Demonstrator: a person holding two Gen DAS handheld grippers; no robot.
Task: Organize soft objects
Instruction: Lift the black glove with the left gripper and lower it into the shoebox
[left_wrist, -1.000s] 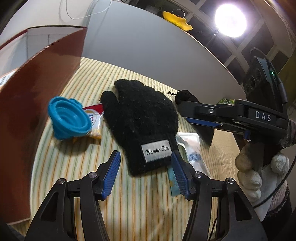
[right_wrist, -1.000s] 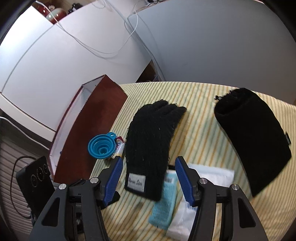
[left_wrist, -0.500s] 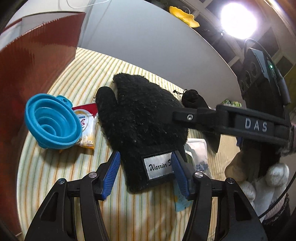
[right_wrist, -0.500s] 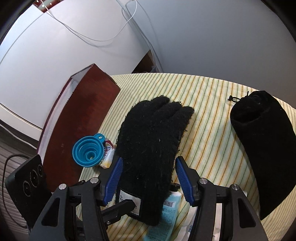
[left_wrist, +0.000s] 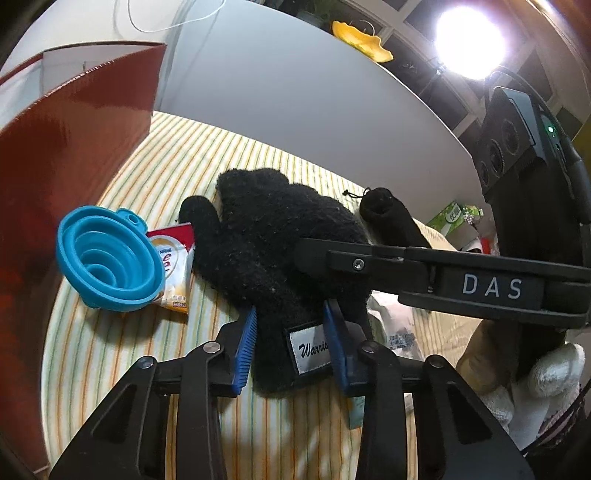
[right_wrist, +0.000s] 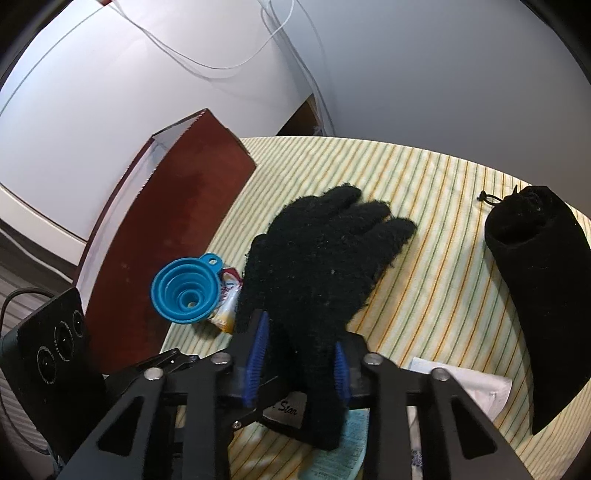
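— Where is the black glove?

— On the striped bench, near the red box. The left hand-held gripper just squeezed its cuff. The right hand-held gripper just squeezed its middle.

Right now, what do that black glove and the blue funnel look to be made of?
Black glove: seemingly fuzzy knitted yarn, matte, its outline hairy, with a sewn white label at the cuff. Blue funnel: probably silicone or soft plastic, smooth with a slight sheen, moulded in stepped rings.
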